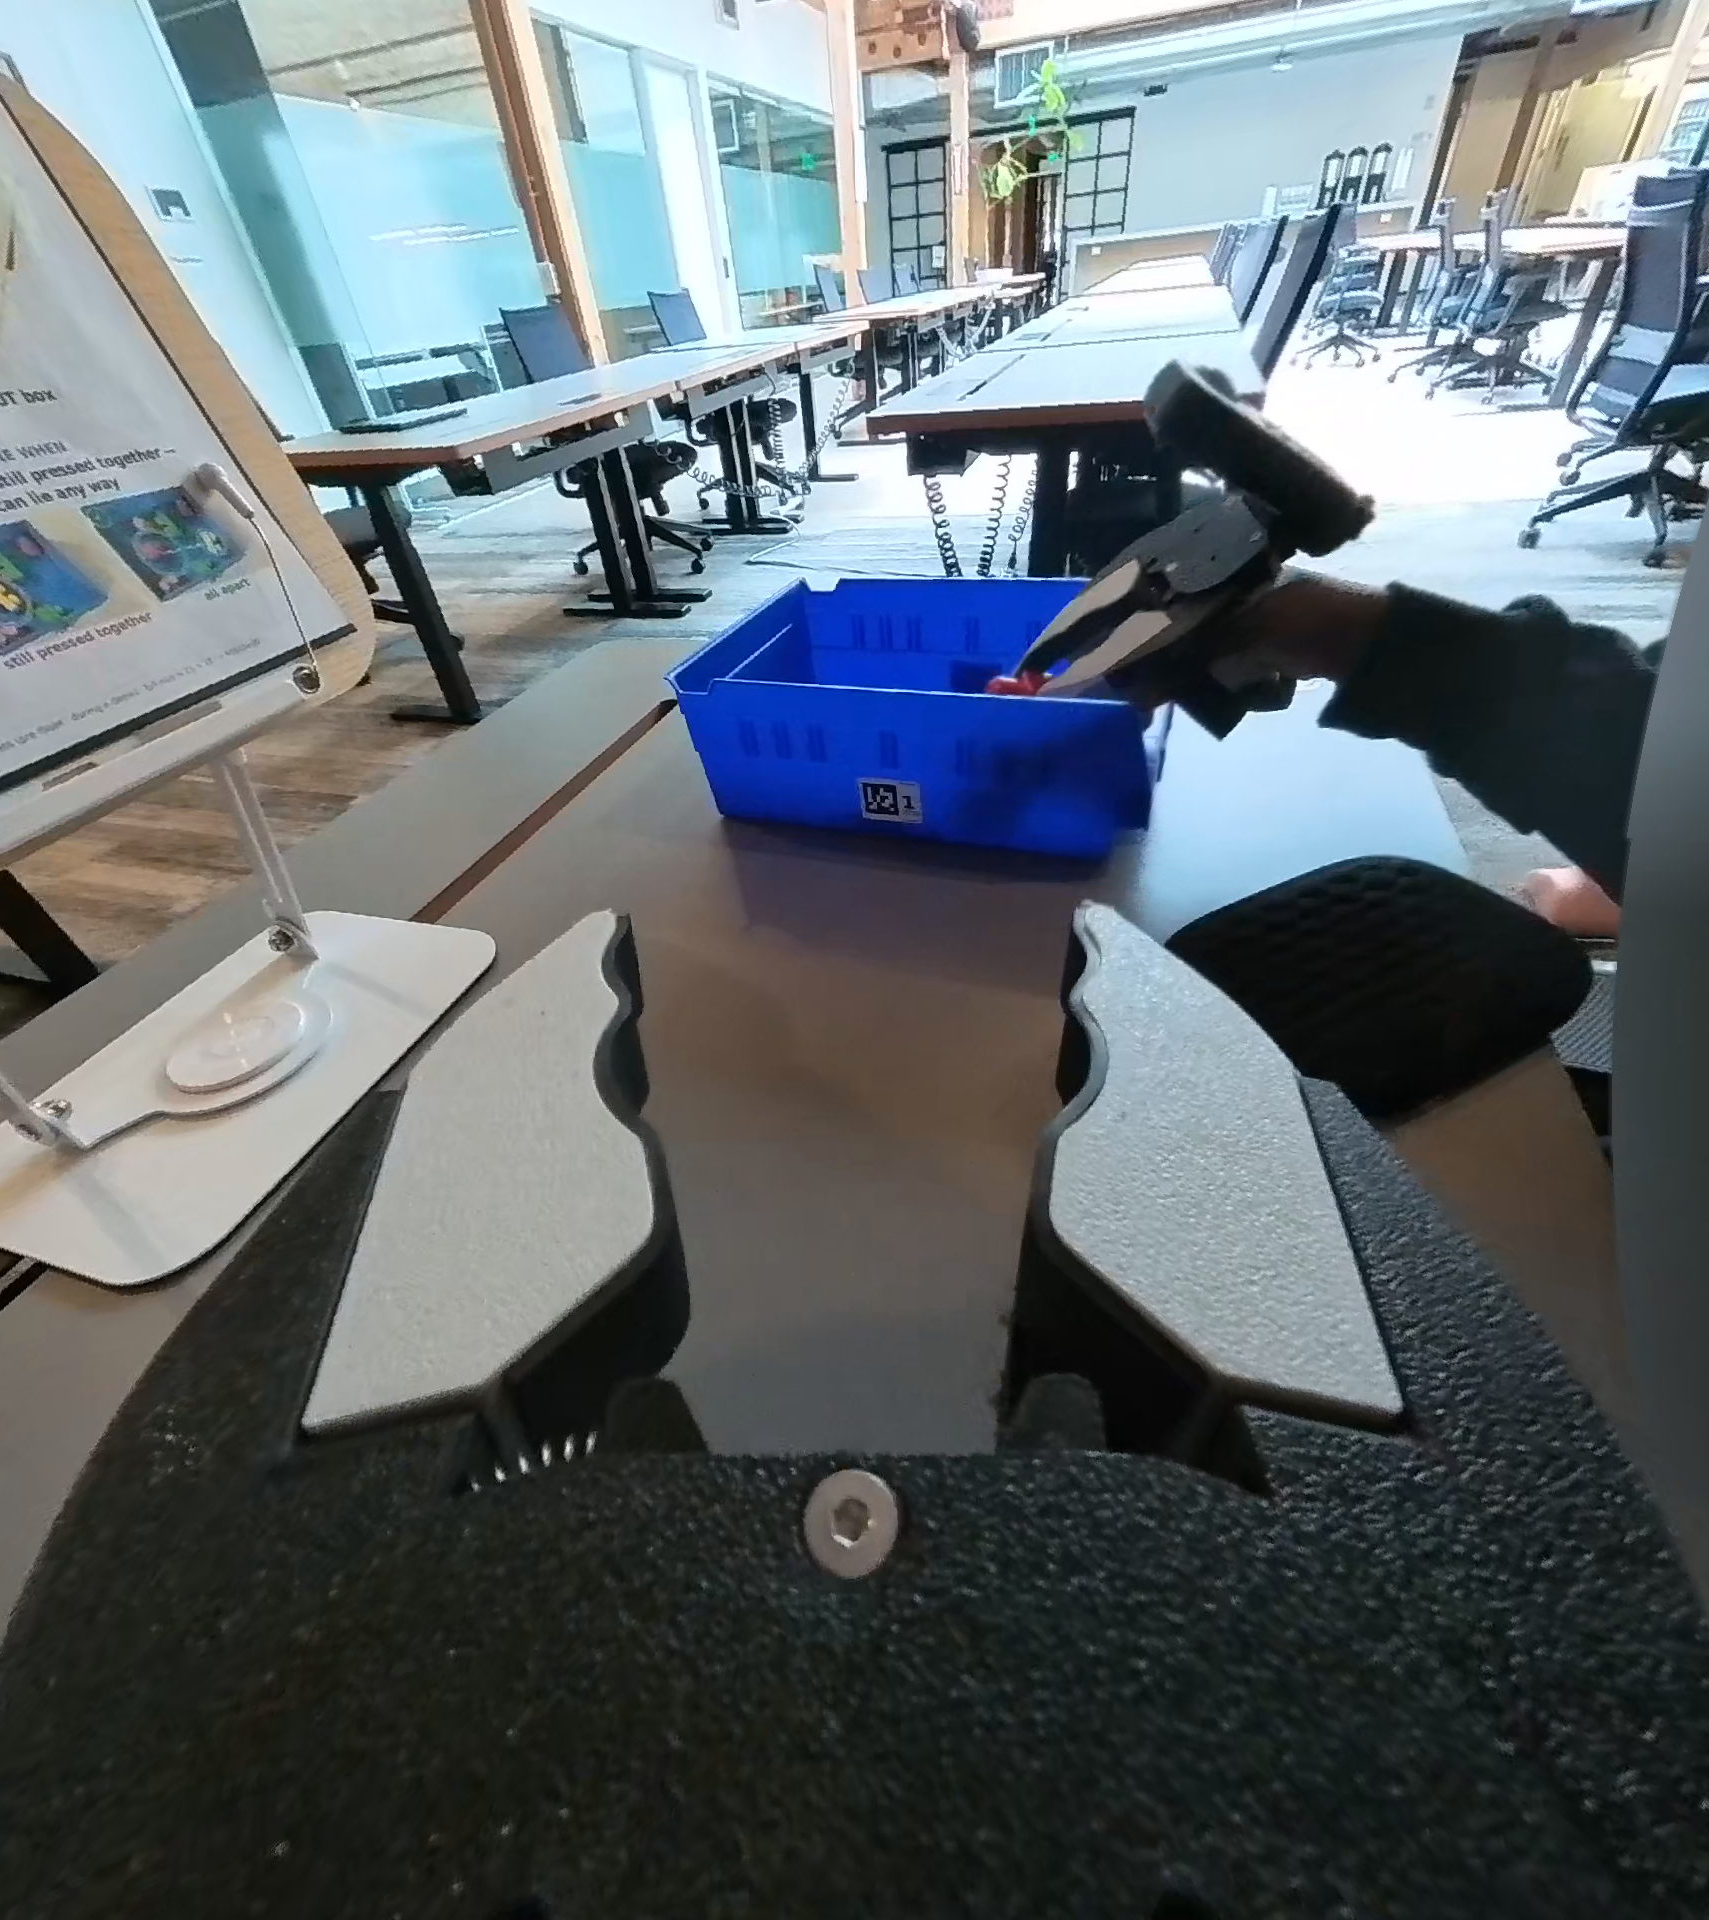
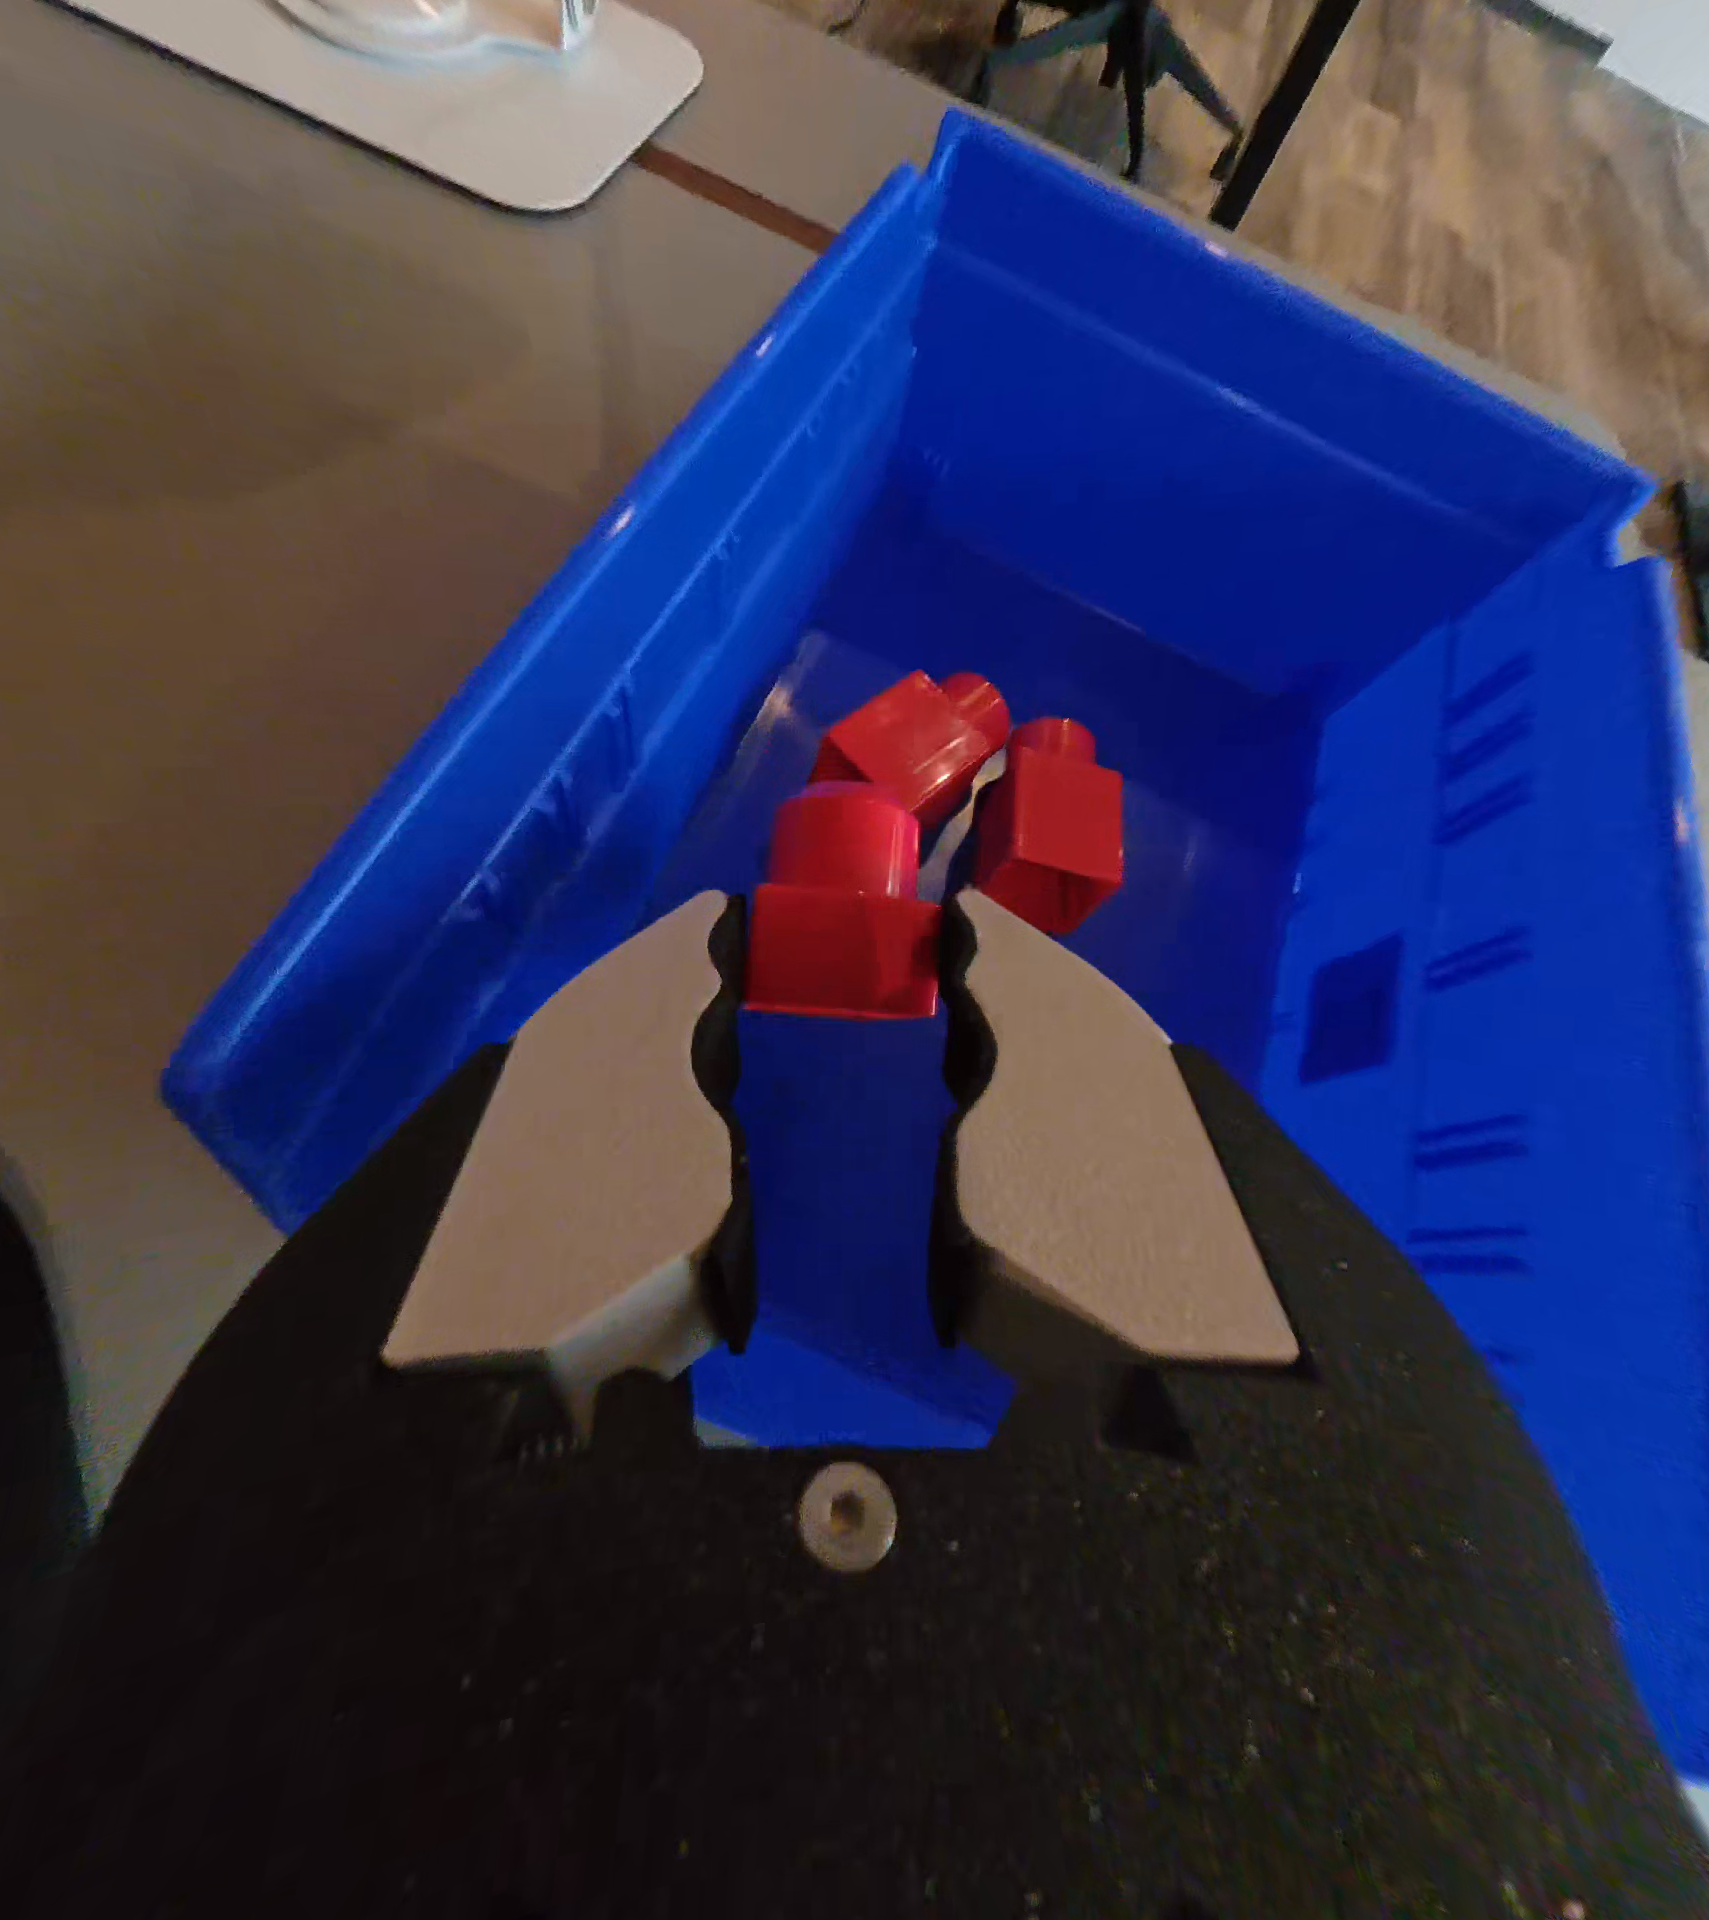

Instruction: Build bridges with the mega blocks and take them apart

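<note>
Three red plastic single-stud blocks in one blue plastic bin (image 2: 1193,436) on the dark counter (image 1: 829,935) — right gripper (image 2: 842,961) jaws clamping one red block (image 2: 845,951) (stud forward), two loose blocks (image 2: 985,790) beyond it — left gripper (image 1: 855,935) jaws spread, empty.

Left tool (image 1: 850,997) agape, right tool (image 2: 842,940) clamped.

The blue bin (image 2: 1193,436) and red blocks (image 2: 845,951) are looking like glossy smooth plastic; the tongs (image 2: 842,935) are showing grainy matt faces, and the brown surface (image 1: 860,1039) is gleaming faintly.
</note>
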